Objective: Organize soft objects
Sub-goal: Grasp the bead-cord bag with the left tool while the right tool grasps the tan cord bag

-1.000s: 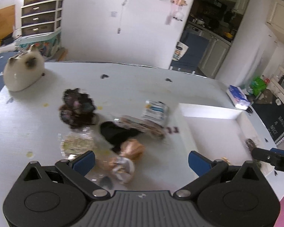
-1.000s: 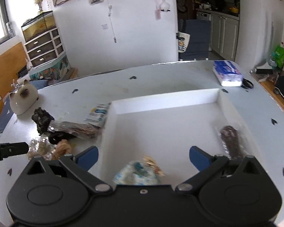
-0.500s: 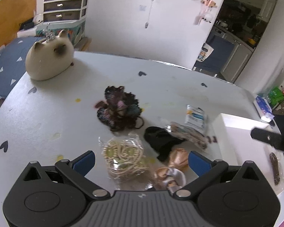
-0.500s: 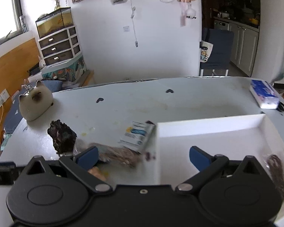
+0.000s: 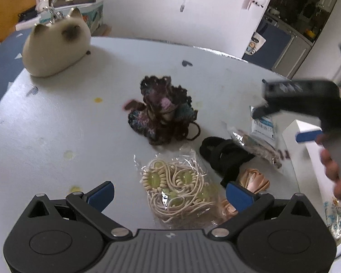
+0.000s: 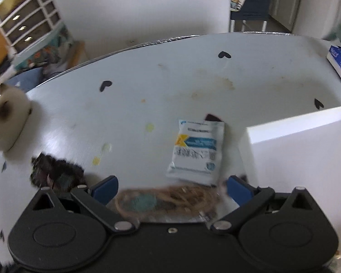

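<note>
My left gripper [image 5: 170,193] is open, low over the table, with a clear bag of beige hair ties [image 5: 175,188] lying between its fingers. Beyond it sit a dark crocheted scrunchie [image 5: 163,111], a black fabric piece [image 5: 222,157] and a pink satin bow [image 5: 253,179]. My right gripper [image 6: 171,187] is open too and hangs over a clear packet of brown hair ties [image 6: 166,201]. A white and blue sachet [image 6: 196,152] lies just past that packet. In the left wrist view the right gripper's black body [image 5: 307,97] shows blurred at the right, held by a hand [image 5: 332,166].
A white tray [image 6: 295,132] stands to the right of the pile; a floral pouch [image 5: 334,213] shows at its near edge. A cream cat figure [image 5: 56,47] sits at the table's far left. A tissue pack [image 6: 339,63] lies at the far right.
The right gripper has swung left from over the tray to the packets beside it. The left gripper has moved in and lower, bringing the bag of hair ties between its fingers. Both stay open.
</note>
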